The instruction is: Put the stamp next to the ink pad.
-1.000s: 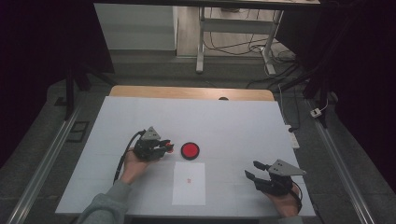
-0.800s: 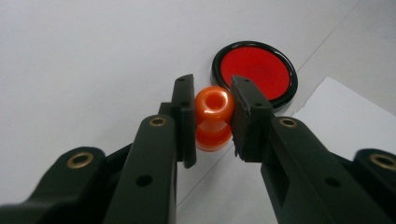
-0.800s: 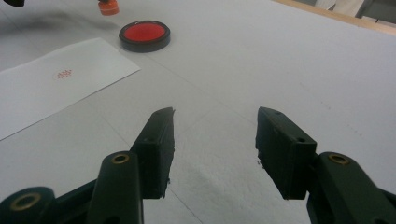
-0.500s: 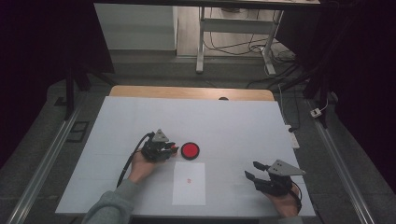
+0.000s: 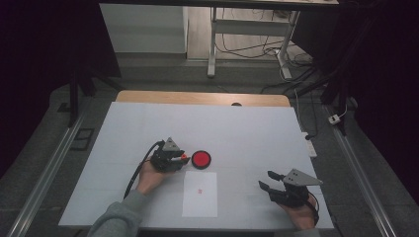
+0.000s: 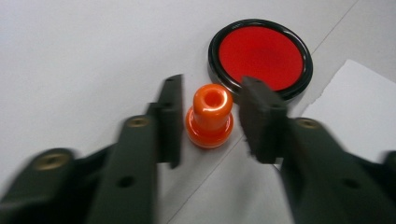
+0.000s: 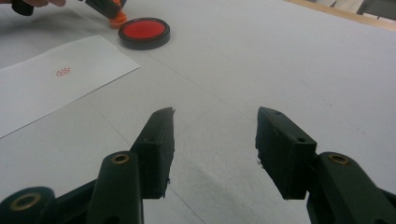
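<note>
Orange stamp (image 6: 209, 116) stands beside the red ink pad (image 6: 260, 58), between the left gripper (image 6: 212, 119)'s open jaws, ungripped; paper (image 5: 199, 193) already bears one mark; right gripper (image 7: 215, 154) idles open.

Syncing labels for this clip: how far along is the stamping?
Done: the paper already carries one small red mark. In hand: the left gripper stands open around the orange stamp, which sits upright on the table beside the red ink pad, not yet clamped. Left: probably grasping the stamp. The right gripper waits open.
</note>
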### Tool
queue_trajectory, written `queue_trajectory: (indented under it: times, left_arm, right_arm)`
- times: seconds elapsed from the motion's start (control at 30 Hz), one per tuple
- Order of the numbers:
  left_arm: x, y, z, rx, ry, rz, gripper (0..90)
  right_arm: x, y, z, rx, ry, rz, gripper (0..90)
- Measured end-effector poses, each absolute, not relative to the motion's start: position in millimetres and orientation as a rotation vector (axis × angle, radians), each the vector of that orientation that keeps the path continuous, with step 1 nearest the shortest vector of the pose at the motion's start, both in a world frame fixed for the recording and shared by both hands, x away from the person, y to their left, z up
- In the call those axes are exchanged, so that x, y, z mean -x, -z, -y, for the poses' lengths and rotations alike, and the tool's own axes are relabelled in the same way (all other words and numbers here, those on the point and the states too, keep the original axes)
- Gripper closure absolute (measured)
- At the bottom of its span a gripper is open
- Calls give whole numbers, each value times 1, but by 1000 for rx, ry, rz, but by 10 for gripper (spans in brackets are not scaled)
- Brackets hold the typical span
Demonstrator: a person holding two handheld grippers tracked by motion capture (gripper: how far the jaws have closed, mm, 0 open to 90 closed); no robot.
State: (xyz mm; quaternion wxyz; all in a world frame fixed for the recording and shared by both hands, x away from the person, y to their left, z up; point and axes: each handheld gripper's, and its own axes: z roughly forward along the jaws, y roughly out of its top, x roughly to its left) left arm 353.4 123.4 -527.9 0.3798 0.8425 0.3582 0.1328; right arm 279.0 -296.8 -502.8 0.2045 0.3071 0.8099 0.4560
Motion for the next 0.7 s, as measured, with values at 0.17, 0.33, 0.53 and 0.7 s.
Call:
queue_trajectory:
  times: [0.17, 0.33, 0.53, 0.7]
  left_arm:
    - [-348, 516, -128, -2080, -336, -944, 359]
    - [-343, 508, -137, -2047, -318, -929, 300]
    - [-329, 496, -146, -2037, -315, -905, 293]
    - [-312, 492, -153, -2047, -319, -889, 289]
  right_arm:
    - [-279, 503, 297, -855, -1282, -2255, 462]
    - [-279, 502, 296, -850, -1285, -2254, 461]
    - [-280, 502, 296, -849, -1289, -2254, 461]
    - [-279, 501, 296, -843, -1302, -2249, 461]
